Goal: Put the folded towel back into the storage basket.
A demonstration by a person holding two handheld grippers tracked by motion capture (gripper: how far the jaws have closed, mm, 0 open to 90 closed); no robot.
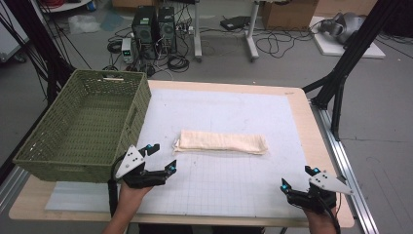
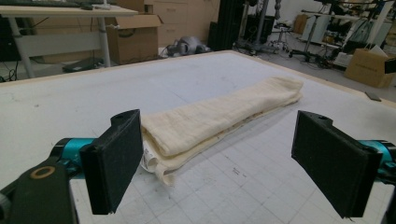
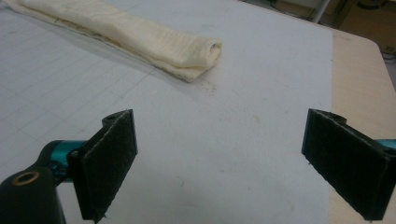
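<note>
- I see the folded cream towel [image 1: 221, 143] lying flat near the middle of the white gridded mat [image 1: 234, 185], its long side running left to right.
- My left gripper [image 1: 163, 158] hovers near the towel's left end, its jaws spread wide with nothing between them; in the left gripper view the towel [image 2: 219, 116] stretches away just past the pads.
- My right gripper [image 1: 298, 178] sits at the mat's near right corner, well apart from the towel, jaws also spread and empty.
- In the right gripper view the towel's rolled end [image 3: 187, 51] lies ahead and to the left, over bare mat.
- A green woven basket [image 1: 44, 146] stands on the table's left edge, just beside my left gripper.
</note>
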